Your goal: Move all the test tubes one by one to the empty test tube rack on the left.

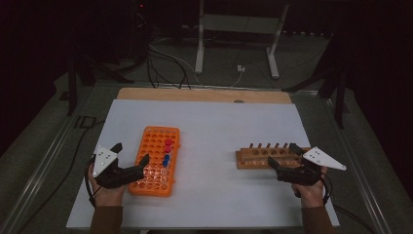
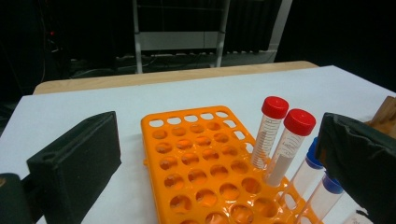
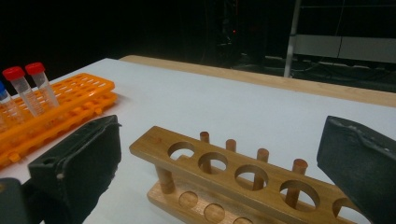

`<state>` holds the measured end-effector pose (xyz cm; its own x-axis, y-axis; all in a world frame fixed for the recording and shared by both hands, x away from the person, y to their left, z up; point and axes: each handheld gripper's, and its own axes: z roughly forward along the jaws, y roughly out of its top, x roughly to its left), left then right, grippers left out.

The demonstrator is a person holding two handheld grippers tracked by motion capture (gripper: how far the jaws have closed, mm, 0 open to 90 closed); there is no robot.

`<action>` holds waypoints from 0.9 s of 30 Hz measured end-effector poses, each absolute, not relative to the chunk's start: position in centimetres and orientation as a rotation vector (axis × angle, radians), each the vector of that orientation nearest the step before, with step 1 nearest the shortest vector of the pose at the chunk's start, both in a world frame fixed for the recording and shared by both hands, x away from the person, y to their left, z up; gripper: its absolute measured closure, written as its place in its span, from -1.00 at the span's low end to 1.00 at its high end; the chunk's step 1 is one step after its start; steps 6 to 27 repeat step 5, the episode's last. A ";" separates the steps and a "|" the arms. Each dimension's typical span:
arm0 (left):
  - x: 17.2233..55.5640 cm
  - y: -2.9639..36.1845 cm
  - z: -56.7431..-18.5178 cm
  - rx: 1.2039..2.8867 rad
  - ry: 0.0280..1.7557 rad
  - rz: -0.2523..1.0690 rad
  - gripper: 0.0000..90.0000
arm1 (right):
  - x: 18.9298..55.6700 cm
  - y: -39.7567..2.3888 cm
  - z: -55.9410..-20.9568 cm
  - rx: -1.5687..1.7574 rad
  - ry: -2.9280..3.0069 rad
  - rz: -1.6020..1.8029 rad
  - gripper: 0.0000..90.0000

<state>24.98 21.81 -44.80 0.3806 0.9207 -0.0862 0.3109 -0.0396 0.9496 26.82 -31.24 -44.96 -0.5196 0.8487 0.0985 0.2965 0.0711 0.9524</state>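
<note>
An orange tube rack stands on the white table at the left. Two red-capped tubes and two blue-capped tubes stand upright along its right side. My left gripper is open at the rack's near left corner, with nothing between its jaws. In the left gripper view the red-capped tubes and blue-capped tubes rise from the rack close to the right jaw. A wooden tube rack with empty holes sits at the right. My right gripper is open around its right end, touching nothing. The right gripper view has the wooden rack between the jaws.
The white sheet covers a wooden tabletop whose bare far edge shows at the back. Beyond it a metal stand and cables sit on the floor. Metal rails run along both table sides.
</note>
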 end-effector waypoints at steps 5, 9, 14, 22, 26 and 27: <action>24.8 22.2 -44.9 1.565 1.142 0.730 -0.97 | 26.9 -31.3 -45.1 1.137 1.860 1.453 -1.00; 24.8 22.2 -44.9 1.565 1.142 0.730 -0.97 | 26.9 -31.3 -45.1 1.137 1.860 1.453 -1.00; 24.8 22.2 -44.9 1.565 1.142 0.730 -0.97 | 26.9 -31.3 -45.1 1.137 1.860 1.453 -1.00; 24.8 22.2 -44.9 1.565 1.142 0.730 -0.97 | 26.9 -31.3 -45.1 1.137 1.860 1.453 -1.00; 24.8 22.2 -44.9 1.565 1.142 0.730 -0.97 | 26.9 -31.3 -45.1 1.137 1.860 1.453 -1.00; 24.8 22.2 -44.9 1.565 1.142 0.730 -0.97 | 26.9 -31.3 -45.1 1.137 1.860 1.453 -1.00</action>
